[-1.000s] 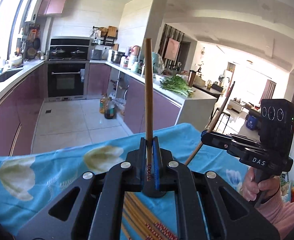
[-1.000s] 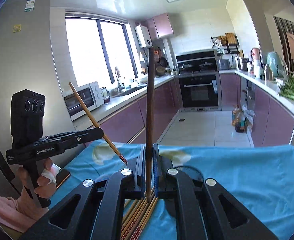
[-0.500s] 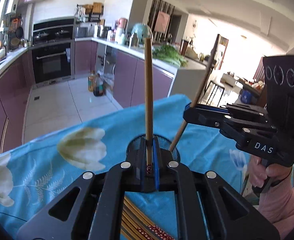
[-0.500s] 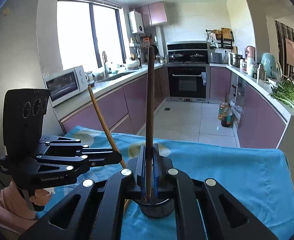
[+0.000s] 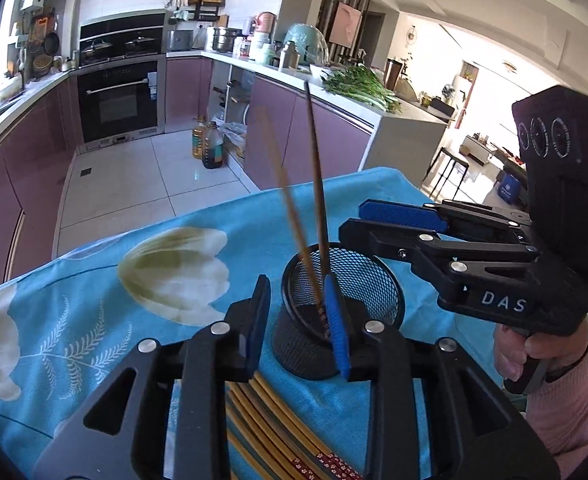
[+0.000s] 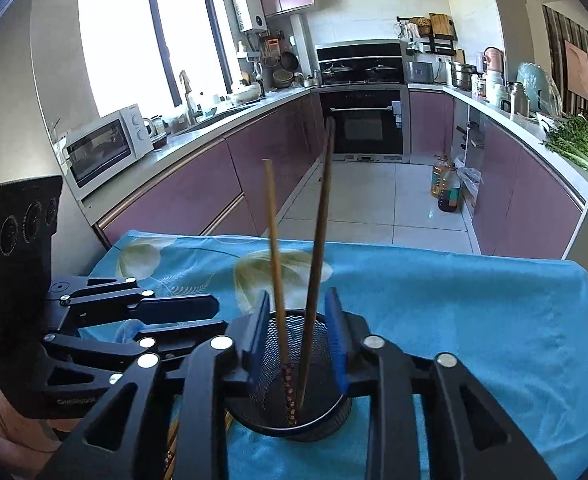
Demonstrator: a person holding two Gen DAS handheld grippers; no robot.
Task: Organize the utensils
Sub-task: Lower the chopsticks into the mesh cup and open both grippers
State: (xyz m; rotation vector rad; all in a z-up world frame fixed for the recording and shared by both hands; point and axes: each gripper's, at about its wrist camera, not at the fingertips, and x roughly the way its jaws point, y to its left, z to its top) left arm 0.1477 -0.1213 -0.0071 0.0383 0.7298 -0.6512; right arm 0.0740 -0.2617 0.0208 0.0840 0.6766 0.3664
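Drop step: both tongs, L (image 5: 300, 326) & R (image 6: 298, 334), have just been opening, part-wide, gripping nothing. Two chopsticks (image 6: 276, 248) stand loose in mesh cup (image 5: 340, 308). Next: back to chopstick pile (image 5: 270, 420) just beside cup; needs a clean single pick.

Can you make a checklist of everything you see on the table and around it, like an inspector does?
Surface: blue flowered tablecloth covers the table.
Job's things: black mesh cup holds two chopsticks, both leaning; more chopsticks lie flat on the cloth.
Clutter: nothing seen on the cloth.
Tools: left tool and right tool both open over the cup, jaws just opening, pads off the sticks.
Cables: nothing seen.
Surroundings: kitchen with oven, microwave, greens, oil bottles on the floor.
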